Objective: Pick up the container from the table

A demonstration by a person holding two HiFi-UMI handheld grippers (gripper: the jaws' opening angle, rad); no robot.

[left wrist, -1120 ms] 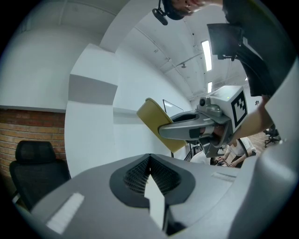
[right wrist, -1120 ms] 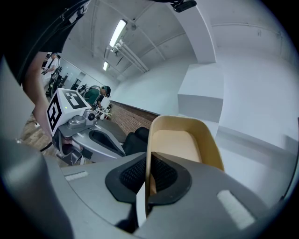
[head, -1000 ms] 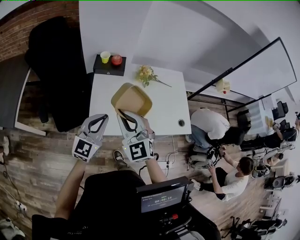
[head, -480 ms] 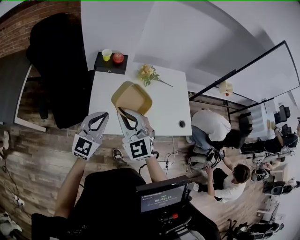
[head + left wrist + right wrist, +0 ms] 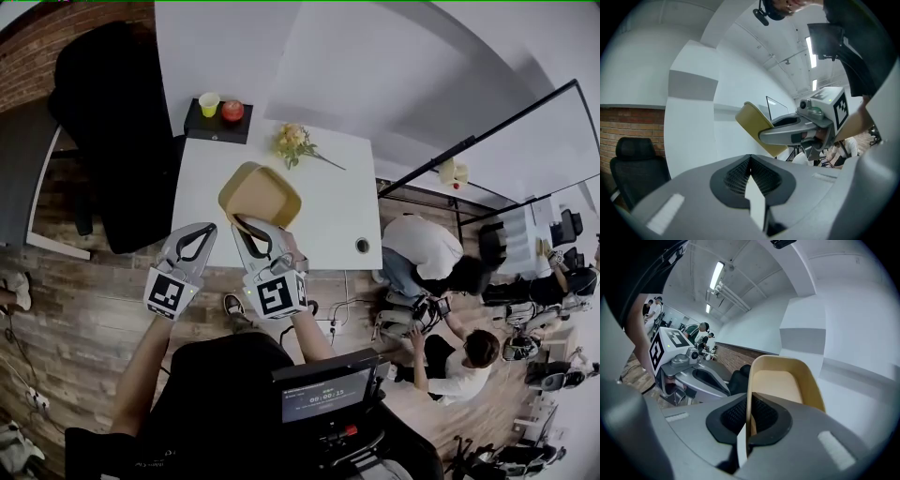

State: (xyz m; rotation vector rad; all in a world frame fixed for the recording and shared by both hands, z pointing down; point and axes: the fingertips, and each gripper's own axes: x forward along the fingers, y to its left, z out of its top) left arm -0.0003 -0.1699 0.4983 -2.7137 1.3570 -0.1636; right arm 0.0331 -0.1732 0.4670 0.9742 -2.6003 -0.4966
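With the right gripper [image 5: 746, 427] pinched tight on one thin wall, held the container [image 5: 259, 194] tilted over the near edge of the table [image 5: 328, 216]. Risked a slip or swing from so narrow a grip, with the left gripper [image 5: 749, 176] closed and empty.

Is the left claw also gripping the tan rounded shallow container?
No, the left claw is shut on nothing; only the right claw pinches the rim of the tan rounded shallow container.

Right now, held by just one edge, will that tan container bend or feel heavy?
Probably light: the container looks empty and thin-walled. The right gripper pinches only one rim, yet it shows no sag, so it is likely fairly stiff; the rim might flex.
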